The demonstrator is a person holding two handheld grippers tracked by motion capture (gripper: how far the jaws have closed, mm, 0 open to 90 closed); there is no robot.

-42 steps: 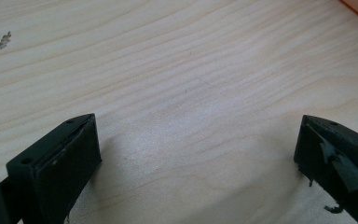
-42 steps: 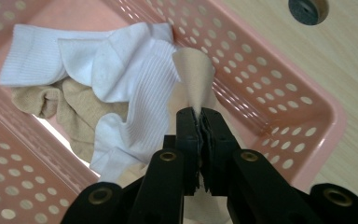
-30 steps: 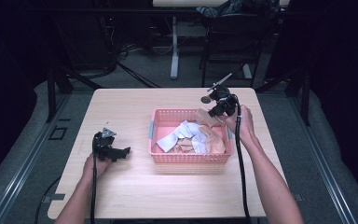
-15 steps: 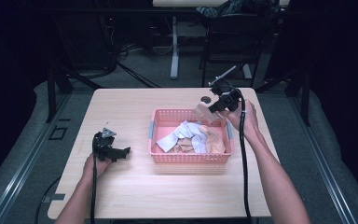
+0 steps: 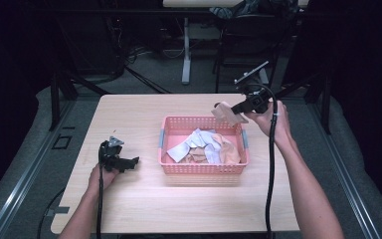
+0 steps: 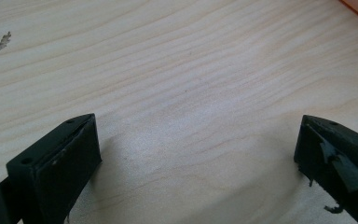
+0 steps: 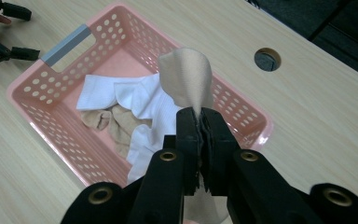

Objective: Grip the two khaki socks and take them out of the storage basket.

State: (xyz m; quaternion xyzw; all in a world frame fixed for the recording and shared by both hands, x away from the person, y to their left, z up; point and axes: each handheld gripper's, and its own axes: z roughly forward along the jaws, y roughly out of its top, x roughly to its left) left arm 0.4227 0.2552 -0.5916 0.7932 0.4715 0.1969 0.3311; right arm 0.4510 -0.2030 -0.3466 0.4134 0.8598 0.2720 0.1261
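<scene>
Beige sock clamped between the right gripper's closed jaws, cloth sticking out past the tips and also trailing down behind them; in the high view the sock hangs above the far right corner of the pink basket, off the pile. Near side of the table: left gripper rests on the wood in the person's left hand, well apart from the basket on its left, jaws spread wide with bare wood between them. Counts: two grippers, one basket with grey handles, one sock lifted, a loose heap still in the basket of white socks and beige socks, exact number hard to tell since they overlap. Light wooden table, one round cable hole near the far edge, small dark mark on the wood. Beyond the table: grey floor, dark room, table legs and cables at the back.
</scene>
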